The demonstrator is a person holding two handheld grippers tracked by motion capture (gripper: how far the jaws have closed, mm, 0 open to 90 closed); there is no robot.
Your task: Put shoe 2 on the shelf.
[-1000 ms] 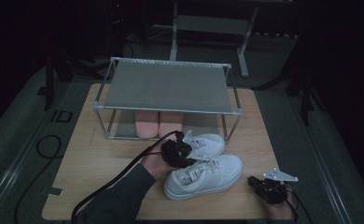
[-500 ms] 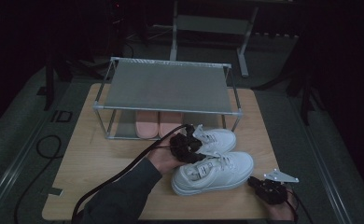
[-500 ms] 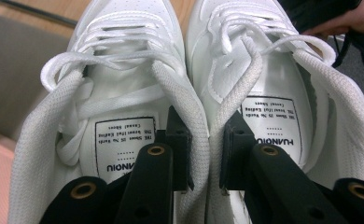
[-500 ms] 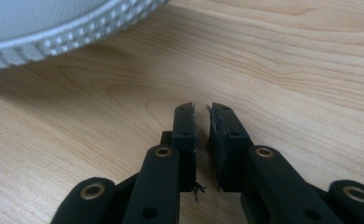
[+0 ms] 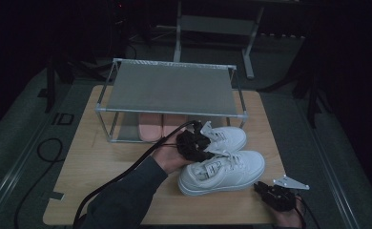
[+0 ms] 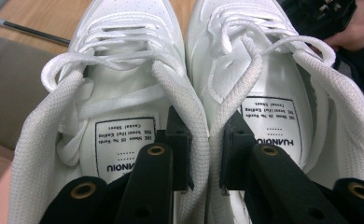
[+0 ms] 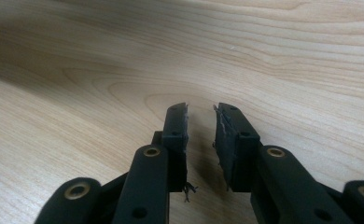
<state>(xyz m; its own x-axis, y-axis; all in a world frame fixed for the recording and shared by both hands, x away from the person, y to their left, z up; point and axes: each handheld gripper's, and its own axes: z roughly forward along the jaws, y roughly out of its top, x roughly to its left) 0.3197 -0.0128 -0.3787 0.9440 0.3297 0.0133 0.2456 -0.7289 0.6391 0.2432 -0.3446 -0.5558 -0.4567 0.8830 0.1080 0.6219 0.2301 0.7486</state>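
Item: pair of white sneakers, table centre, toes pointing right. My left gripper pinches their two inner collars together, one jaw inside each. Shoe rack lies just beyond. My right gripper, near right, slightly parted, empty.

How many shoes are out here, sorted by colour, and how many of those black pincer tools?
White sneakers: 2, pinched together at their inner collars by the left gripper
Pink shoes: 2, under the metal rack
Black grippers: 2, the right gripper holding nothing
Total: 4 shoes, 2 grippers, 1 rack, 7 things
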